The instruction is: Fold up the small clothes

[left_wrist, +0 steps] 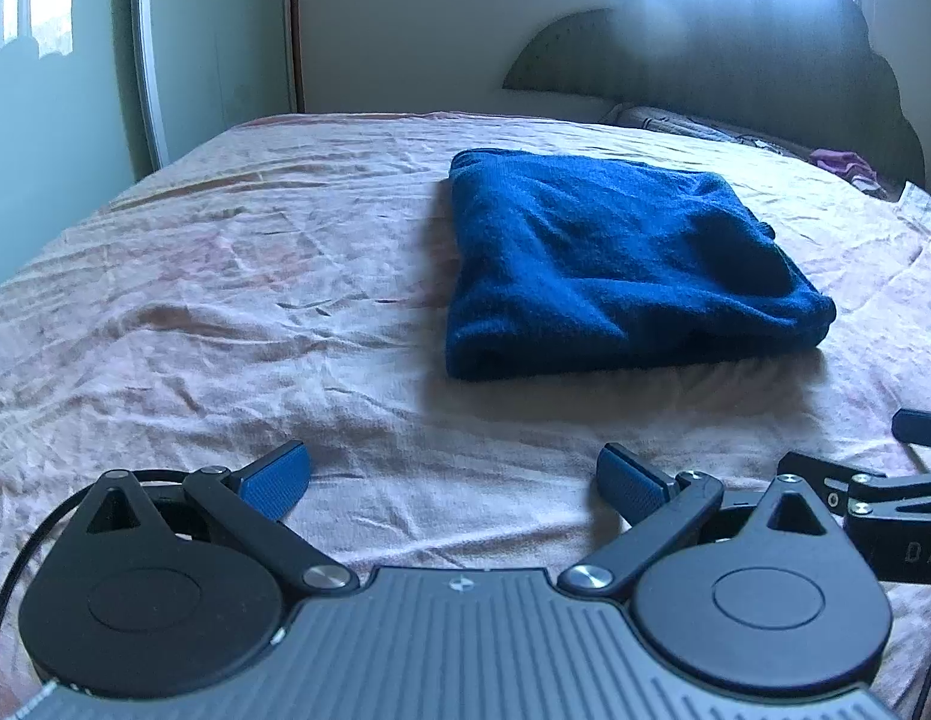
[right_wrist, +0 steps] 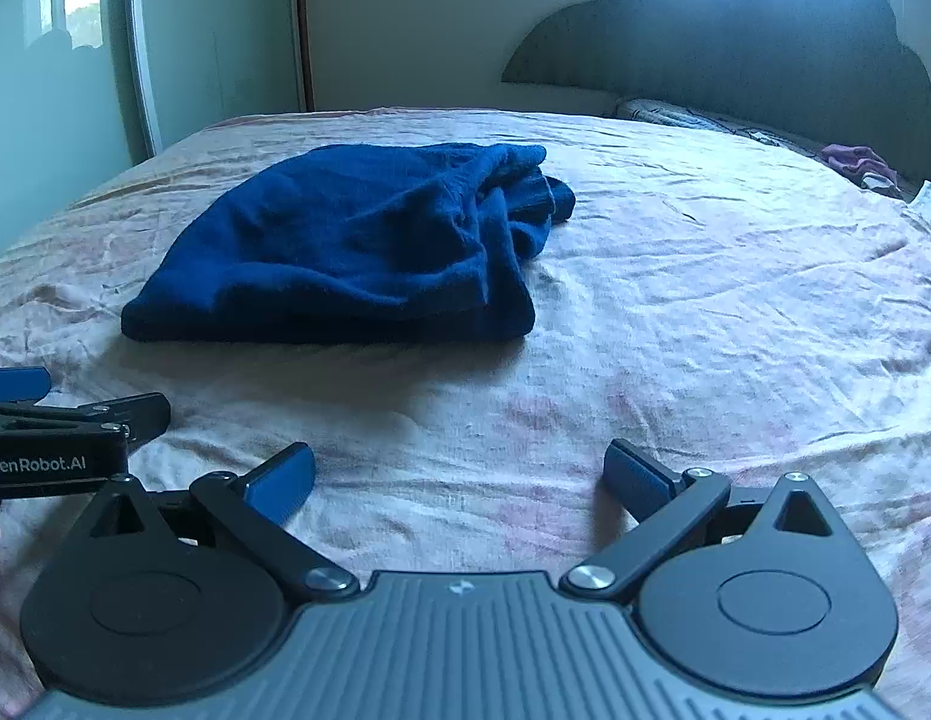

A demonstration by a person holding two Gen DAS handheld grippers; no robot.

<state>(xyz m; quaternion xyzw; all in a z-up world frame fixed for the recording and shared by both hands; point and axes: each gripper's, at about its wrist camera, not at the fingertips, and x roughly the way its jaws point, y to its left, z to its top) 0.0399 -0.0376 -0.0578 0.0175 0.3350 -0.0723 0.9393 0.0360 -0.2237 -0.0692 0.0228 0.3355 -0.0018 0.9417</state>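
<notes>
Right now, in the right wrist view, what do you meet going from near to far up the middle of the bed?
Right gripper with its fingers spread apart → bare pink bedsheet → folded blue garment → more pink sheet → dark scalloped headboard against the wall.

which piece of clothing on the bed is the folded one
The dark blue garment mid-bed, folded into a flat bundle. The purple clothing by the headboard is a crumpled heap.
</notes>
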